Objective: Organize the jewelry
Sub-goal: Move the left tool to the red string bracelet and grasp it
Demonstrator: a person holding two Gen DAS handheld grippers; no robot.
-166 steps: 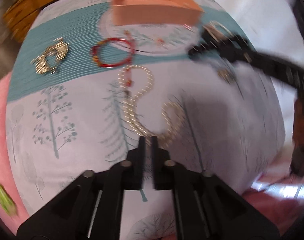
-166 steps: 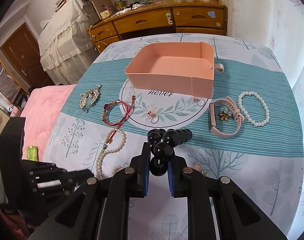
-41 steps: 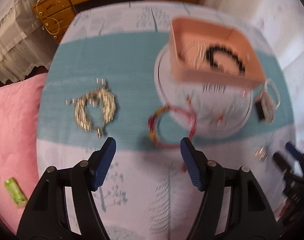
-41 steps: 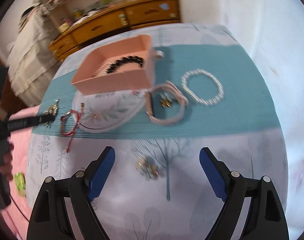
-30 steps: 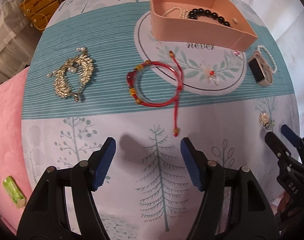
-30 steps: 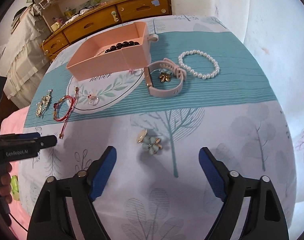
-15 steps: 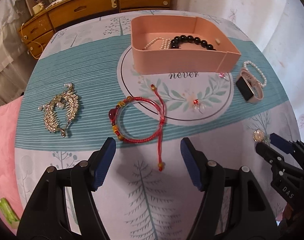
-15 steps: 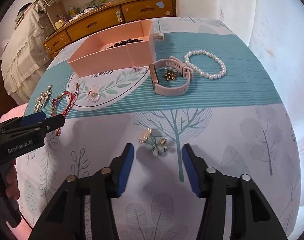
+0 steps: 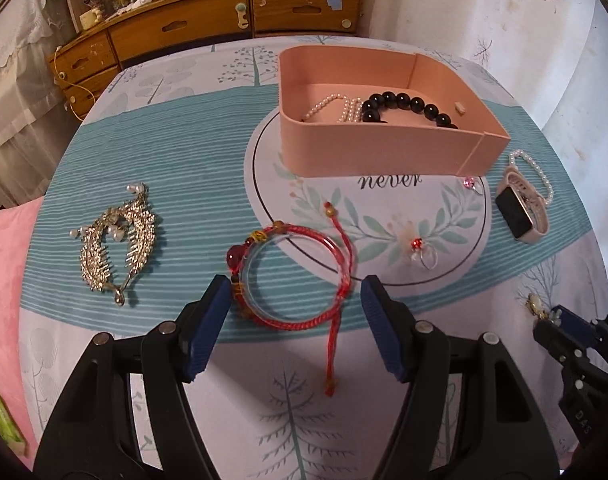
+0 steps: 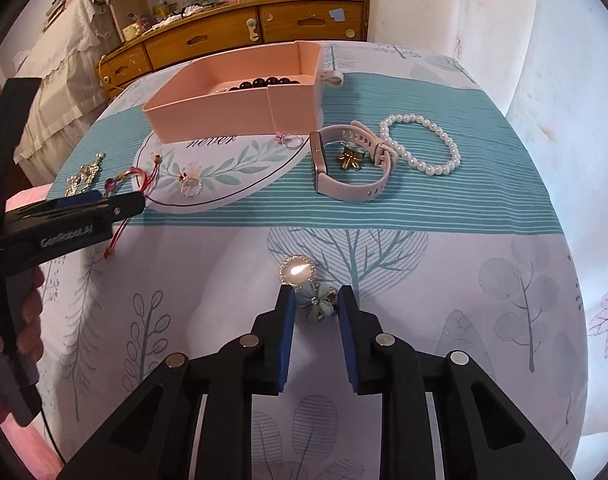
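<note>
- On the tree-print tablecloth (image 10: pixel 444 264), right gripper (image 10: pixel 314 306) has its jaws narrowed around the blue flower brooch (image 10: pixel 316 307); pads just beside the petals, contact unclear.
- Left gripper (image 9: pixel 293 300) spread wide, its tips on either side of the near part of the red cord bracelet (image 9: pixel 291 276), holding nothing.
- Pink box (image 9: pixel 384 152) holds a black bead bracelet (image 9: pixel 408 106) and a pearl strand (image 9: pixel 336 108).
- Gold leaf brooch (image 9: pixel 115 240) left of the red bracelet.
- Pink watch (image 10: pixel 344 160) touching the pearl bracelet (image 10: pixel 424 144), right of the box.
</note>
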